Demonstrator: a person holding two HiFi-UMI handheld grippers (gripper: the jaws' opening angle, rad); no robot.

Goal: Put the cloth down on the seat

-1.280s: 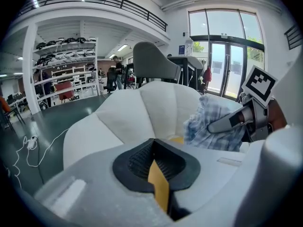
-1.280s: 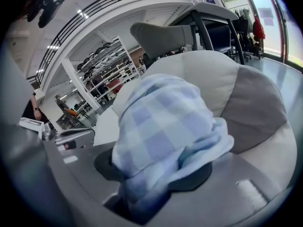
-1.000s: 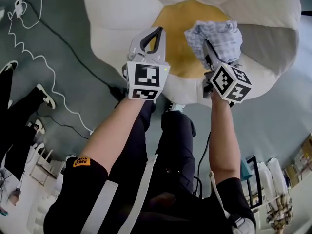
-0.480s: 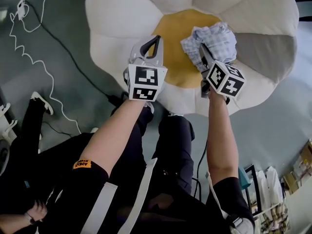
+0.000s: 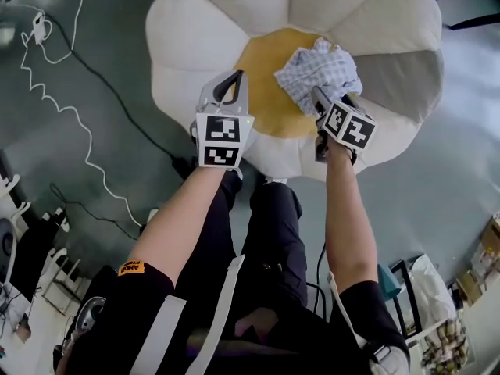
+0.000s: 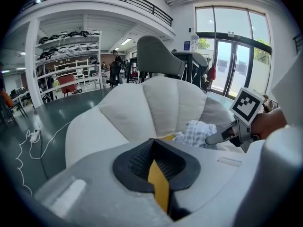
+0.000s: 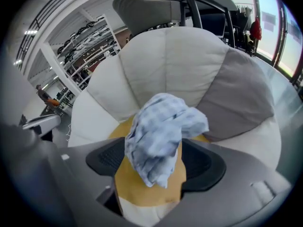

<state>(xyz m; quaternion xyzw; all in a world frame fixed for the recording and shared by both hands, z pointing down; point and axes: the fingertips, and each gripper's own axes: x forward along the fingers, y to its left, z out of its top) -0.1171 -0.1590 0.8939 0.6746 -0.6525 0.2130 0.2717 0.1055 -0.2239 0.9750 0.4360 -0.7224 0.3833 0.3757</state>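
Nearest me, the left gripper is hovering at the lower left of the seat's middle. Its jaws are pressing together at the tips and holding nothing. Only a sliver of yellow is showing behind the pads in the left gripper view.

The right gripper is pointing steeply down at centre right of the head view. Its jaws have just been opening and are standing spread wide. The cloth, blue-white check and crumpled, is sitting between those pads in the right gripper view. Gaps are showing on both sides, so nothing is pinching it.

Just past the tips, it's lying bunched on the right edge of the yellow centre of the seat, spilling toward the grey petal. Beyond that, the white petals are fanning out to the top of the frame, with dark floor running off at upper left.

Progress call: the release is looking done and the cloth is looking down on the seat. What's left, I'm guessing, is backing the right gripper clear without dragging the fabric. I can't tell if a fold is snagging on a pad.
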